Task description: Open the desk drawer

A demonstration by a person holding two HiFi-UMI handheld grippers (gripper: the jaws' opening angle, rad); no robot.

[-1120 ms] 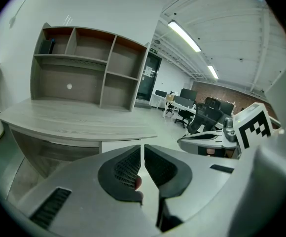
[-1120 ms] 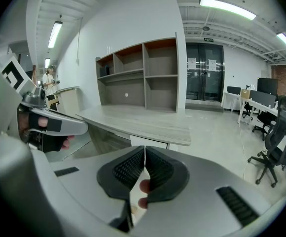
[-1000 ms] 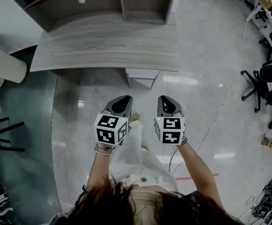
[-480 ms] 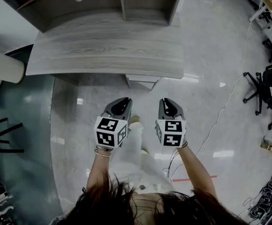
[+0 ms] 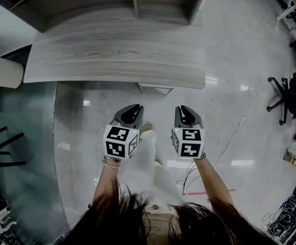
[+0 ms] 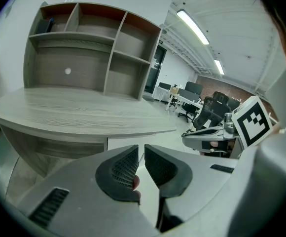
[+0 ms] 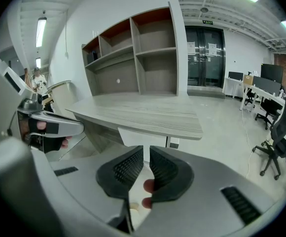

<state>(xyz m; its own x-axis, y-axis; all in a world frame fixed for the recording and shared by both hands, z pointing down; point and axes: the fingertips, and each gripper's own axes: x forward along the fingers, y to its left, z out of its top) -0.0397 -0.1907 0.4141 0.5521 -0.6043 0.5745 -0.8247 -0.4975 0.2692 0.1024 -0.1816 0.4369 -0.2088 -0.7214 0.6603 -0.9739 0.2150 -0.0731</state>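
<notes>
Grey wood-grain worktop (image 5: pixel 112 60), with a white drawer unit (image 5: pixel 155 89) beneath its front edge. The unit lies ahead of the two tongs, roughly between their lines, well apart from both. The drawer front is largely hidden under the worktop overhang, and its handle cannot be made out. Left tongs (image 5: pixel 132 108): drawn together to a slit, gripping nothing, touching nothing. Right tongs (image 5: pixel 185 109): likewise drawn together, empty, in mid-air.

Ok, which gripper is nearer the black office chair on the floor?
Right. The right gripper is on the side toward the black office chair, well short of it; the left gripper is beyond the right one, farther away.
</notes>
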